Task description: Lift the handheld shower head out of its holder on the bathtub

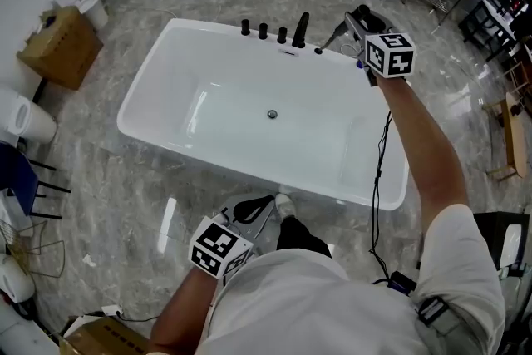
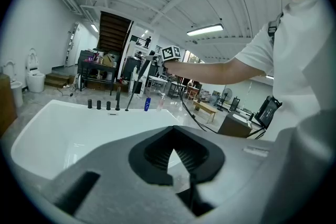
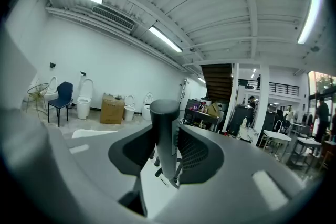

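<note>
Nearest the person, the left gripper (image 2: 173, 147) hangs over the grey marble floor (image 1: 125, 179), just short of the near rim of the white rectangular bathtub (image 1: 216, 120). Its fingers meet at the tips with nothing between them.

On the tub's far rim three short black knobs (image 1: 263, 31) stand in a row. To their right is a taller black spout (image 1: 300, 29), then a small black holder (image 1: 318, 51).

Above that far right corner the right gripper (image 1: 357, 21) has its fingers (image 3: 195, 152) clamped on the slim dark-grey handheld shower head (image 3: 164, 134). The gripper sits on the end of an outstretched arm. In the right gripper view the wand stands nearly upright, crosswise to the fingers. Its blunt round end rises above them and its lower part runs down below.

In the left gripper view its long axis slants. The upper end is at the gripper, and the lower end reaches down and leftward to the tub rim just right of the spout. The head view places that lower end at the holder. Whether it is clear of the holder cannot be told.

Beyond the tub, a brown cardboard box (image 1: 60, 46) sits on the floor at the left.
</note>
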The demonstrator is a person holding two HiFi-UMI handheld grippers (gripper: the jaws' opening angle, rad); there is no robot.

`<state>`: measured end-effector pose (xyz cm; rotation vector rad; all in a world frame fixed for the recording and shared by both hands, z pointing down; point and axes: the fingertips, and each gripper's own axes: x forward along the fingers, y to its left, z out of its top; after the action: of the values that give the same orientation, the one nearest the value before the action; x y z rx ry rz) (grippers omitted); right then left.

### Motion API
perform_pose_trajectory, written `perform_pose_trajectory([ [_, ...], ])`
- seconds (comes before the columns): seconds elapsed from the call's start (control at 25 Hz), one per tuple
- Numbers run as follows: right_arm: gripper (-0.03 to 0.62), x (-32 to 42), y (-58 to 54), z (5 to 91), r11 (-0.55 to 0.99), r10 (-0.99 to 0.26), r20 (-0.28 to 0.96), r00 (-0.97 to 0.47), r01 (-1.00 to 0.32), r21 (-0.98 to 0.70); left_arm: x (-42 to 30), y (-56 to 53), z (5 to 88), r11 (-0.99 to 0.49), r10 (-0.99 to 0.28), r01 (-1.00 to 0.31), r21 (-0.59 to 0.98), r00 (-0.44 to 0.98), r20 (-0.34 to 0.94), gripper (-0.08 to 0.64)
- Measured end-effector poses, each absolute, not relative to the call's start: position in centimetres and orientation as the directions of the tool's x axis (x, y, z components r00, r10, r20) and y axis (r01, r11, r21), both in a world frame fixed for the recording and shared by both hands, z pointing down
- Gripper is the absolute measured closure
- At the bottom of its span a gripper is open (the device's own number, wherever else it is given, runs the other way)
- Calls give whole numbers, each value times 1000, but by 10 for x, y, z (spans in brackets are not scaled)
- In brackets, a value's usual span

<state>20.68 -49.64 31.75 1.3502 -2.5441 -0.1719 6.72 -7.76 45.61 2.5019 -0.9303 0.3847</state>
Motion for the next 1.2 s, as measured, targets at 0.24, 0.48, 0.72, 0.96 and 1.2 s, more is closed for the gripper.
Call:
perform_pose_trajectory([
  [0.24,446,201,-464,291,565,-825,139,-548,-791,233,57,-61,449,-677,-551,-660,327,748,370,552],
  [0.48,447,192,-427,271,573,-818,119,-562,-783,241,48,-42,441,-687,-556,-659,308,749,362,554],
  [0.72,446,184,-390,248,574,-816,94,-571,-778,257,38,-23,434,-699,-559,-652,293,754,345,552],
  [0.96,448,176,-352,216,578,-807,55,-588,-767,280,29,-7,429,-704,-567,-652,282,755,330,552],
  [1.2,447,169,-313,185,593,-788,20,-615,-750,293,18,10,430,-699,-576,-658,281,750,326,553],
])
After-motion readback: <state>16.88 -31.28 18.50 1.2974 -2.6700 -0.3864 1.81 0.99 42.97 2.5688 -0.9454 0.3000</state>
